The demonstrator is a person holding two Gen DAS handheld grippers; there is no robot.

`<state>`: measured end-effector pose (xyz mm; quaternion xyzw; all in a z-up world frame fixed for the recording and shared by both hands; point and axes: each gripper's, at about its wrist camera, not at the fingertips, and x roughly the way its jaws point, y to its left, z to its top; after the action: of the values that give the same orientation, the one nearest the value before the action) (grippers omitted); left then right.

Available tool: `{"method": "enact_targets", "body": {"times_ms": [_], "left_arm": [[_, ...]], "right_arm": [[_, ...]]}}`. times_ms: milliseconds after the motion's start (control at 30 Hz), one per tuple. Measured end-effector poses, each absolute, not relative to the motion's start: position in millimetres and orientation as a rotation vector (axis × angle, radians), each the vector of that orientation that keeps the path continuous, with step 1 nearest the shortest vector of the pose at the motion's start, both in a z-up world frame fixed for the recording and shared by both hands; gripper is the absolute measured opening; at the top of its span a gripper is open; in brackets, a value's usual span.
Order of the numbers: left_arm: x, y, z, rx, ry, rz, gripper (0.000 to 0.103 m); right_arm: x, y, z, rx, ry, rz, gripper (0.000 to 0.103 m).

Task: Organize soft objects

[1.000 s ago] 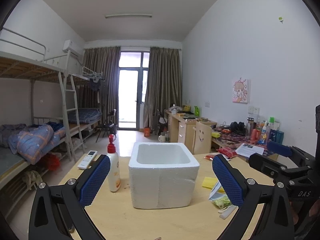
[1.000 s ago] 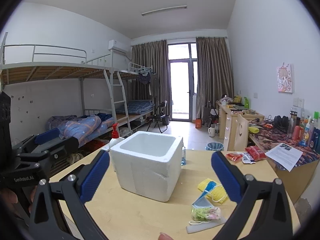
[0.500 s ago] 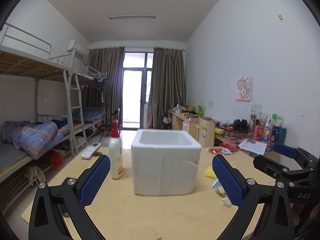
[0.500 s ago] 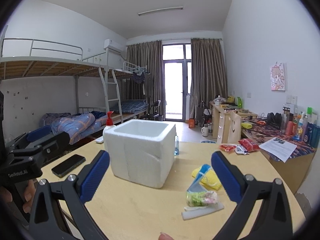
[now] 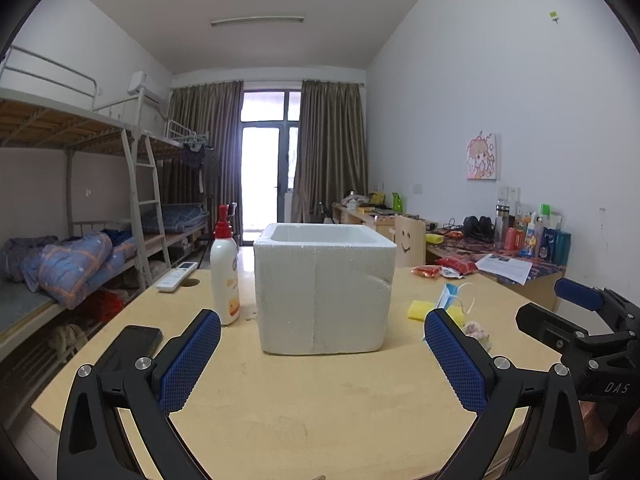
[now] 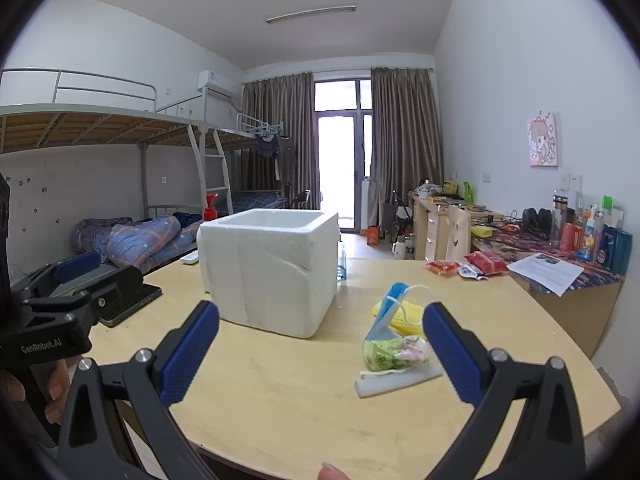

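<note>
So the white foam box [image 5: 324, 292] sits open-topped in the middle of the round wooden table [image 5: 280, 412], and everything else kinda fans out around it. Far left of the box there's a black phone [image 5: 130, 346] lying flat near the table edge, a white remote [image 5: 176, 277] further back, and a white pump bottle with a red top [image 5: 225, 268] standing upright just beside the box's left wall. The left gripper [image 5: 322, 360] hovers low in front of the box, jaws spread wide with nothing between them. Right of the box is the soft stuff: a yellow sponge [image 6: 400, 314] with a blue face mask [image 6: 390, 312] propped against it, a little green and pink bag [image 6: 394, 354] just in front of those, resting on a white foam strip [image 6: 396, 380]. The right gripper [image 6: 322, 358] is released too, wide open and empty, with its right pad near that bag. Way back right of the box, some red snack packets [image 6: 464, 266] lie near the table's far edge.
</note>
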<state>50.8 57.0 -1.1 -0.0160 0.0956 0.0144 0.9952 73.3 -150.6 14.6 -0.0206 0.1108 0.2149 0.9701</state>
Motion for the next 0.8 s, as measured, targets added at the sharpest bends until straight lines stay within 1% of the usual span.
{"method": "enact_targets", "body": {"times_ms": [267,800], "left_arm": [[48,56,-7,-0.036,0.184,0.035,0.102],[73,41,-13,-0.043,0.234,-0.04,0.102]], "right_arm": [[76,-147,9,-0.043,0.241,0.439,0.103],[87,-161,6,-0.049,0.273,0.369,0.103]]}}
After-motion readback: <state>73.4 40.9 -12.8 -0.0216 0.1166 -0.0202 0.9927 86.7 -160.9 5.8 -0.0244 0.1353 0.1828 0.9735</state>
